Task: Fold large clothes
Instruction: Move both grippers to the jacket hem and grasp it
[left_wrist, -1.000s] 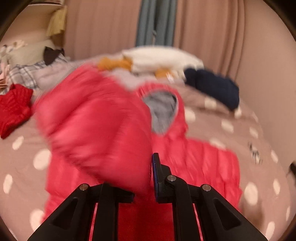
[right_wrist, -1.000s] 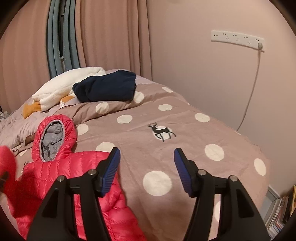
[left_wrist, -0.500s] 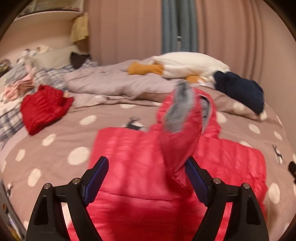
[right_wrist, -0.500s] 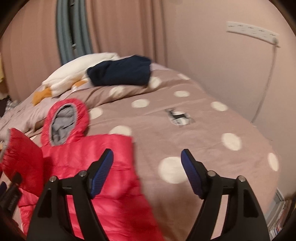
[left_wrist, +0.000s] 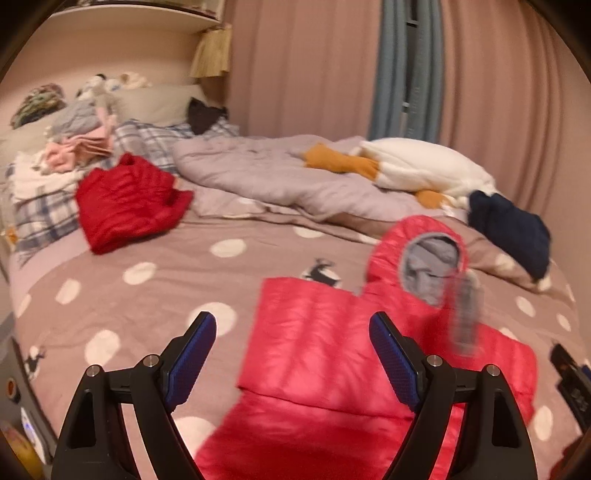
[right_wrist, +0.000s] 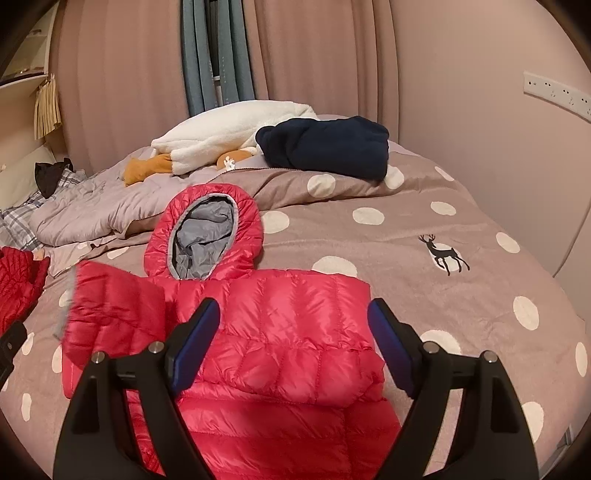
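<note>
A red hooded down jacket (right_wrist: 280, 332) lies flat on the dotted brown bedspread (right_wrist: 461, 295), hood (right_wrist: 207, 232) pointing to the far side, grey lining showing. It also shows in the left wrist view (left_wrist: 332, 354). One sleeve (right_wrist: 107, 314) lies folded across the jacket's left side; its grey cuff is blurred in the left wrist view (left_wrist: 465, 314). My left gripper (left_wrist: 291, 358) is open and empty above the jacket's left part. My right gripper (right_wrist: 291, 343) is open and empty above the jacket's chest.
A folded dark red garment (left_wrist: 125, 199) lies at the left. A navy garment (right_wrist: 328, 147), a white and orange plush (right_wrist: 229, 136), a grey duvet (left_wrist: 266, 177) and plaid pillows with clothes (left_wrist: 66, 155) lie further back. The wall with a power strip (right_wrist: 554, 92) is to the right.
My left gripper opened and let go of the sleeve, which dropped across the jacket. The left gripper pulled back to the left. The right gripper moved left over the jacket.
</note>
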